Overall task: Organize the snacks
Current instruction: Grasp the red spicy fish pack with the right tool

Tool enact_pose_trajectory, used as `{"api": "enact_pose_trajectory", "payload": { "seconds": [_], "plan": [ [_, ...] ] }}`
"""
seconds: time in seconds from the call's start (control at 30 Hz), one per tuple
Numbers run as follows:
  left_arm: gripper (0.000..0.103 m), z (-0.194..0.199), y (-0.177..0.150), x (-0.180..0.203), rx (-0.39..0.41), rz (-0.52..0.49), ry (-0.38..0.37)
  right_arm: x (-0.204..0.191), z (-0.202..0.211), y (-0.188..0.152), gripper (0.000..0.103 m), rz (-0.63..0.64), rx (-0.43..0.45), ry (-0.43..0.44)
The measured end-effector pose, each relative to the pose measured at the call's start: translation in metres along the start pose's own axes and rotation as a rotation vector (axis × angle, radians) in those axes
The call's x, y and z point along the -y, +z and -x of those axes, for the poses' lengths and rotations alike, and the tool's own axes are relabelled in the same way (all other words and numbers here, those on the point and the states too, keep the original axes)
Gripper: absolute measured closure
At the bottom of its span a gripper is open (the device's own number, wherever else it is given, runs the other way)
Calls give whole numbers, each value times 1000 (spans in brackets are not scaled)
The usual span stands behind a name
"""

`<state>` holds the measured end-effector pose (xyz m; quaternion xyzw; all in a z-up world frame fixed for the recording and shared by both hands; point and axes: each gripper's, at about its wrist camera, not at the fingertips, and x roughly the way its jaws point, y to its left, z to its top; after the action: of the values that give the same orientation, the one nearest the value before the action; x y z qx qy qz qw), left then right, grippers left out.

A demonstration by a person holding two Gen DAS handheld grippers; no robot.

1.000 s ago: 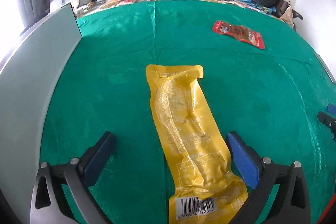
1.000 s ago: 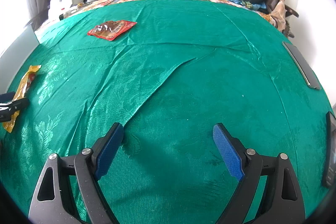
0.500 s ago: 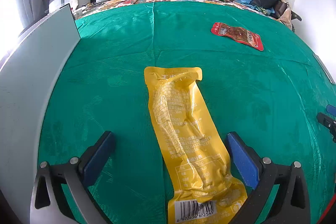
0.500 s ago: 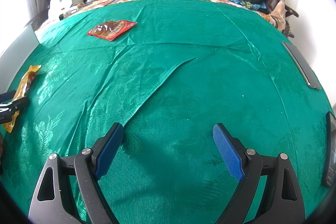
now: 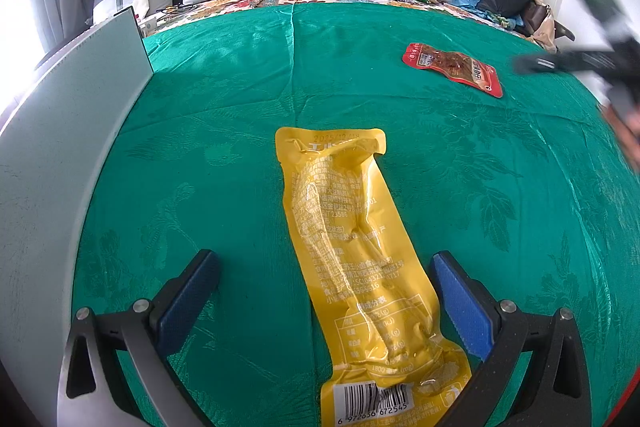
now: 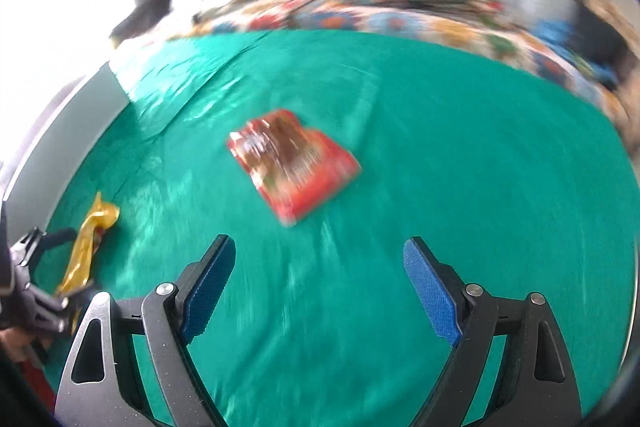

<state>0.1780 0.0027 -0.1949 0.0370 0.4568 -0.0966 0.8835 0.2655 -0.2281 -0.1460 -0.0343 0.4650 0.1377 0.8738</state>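
left gripper (image 5: 326,301): released, straddling the long yellow plastic snack pouch (image 5: 352,267)
right gripper (image 6: 320,291): released, empty, above green patterned cloth (image 6: 460,155)
flat red snack packet (image 6: 294,163): ahead, blurred

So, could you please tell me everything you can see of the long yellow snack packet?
The yellow snack packet is a long, glossy, crinkled plastic pouch lying flat on the green cloth. Its printed back faces up, with a barcode at the near end and a sealed flat edge at the far end. It lies between the open fingers of the left claw, which do not touch it. The right wrist view shows it too.
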Motion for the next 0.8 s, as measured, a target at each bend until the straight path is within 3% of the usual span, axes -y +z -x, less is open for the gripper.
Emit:
{"api": "enact_pose_trajectory", "payload": {
  "seconds": [0.13, 0.27, 0.37, 0.43, 0.5, 0.53, 0.6, 0.8],
  "plan": [
    [0, 0, 0, 0, 0, 0, 0, -24, -66, 49, 15, 117, -132, 48],
    [0, 0, 0, 0, 0, 1, 0, -36, -108, 66, 11, 117, -179, 19],
    [0, 0, 0, 0, 1, 0, 0, -42, -113, 70, 12, 120, -170, -13],
    [0, 0, 0, 0, 0, 0, 0, -40, -111, 70, 23, 80, -195, -42],
    [0, 0, 0, -1, 1, 1, 0, -35, -100, 68, 44, 7, -207, -70],
    [0, -1, 0, -1, 0, 1, 1, -28, -93, 64, 54, -54, -213, -51],
    [0, -1, 0, -1, 1, 1, 1, -16, -78, 46, 54, -168, -213, -49],
    [0, -1, 1, -1, 0, 0, 2, -25, -11, -44, 53, -308, -220, -122]
  ]
}}
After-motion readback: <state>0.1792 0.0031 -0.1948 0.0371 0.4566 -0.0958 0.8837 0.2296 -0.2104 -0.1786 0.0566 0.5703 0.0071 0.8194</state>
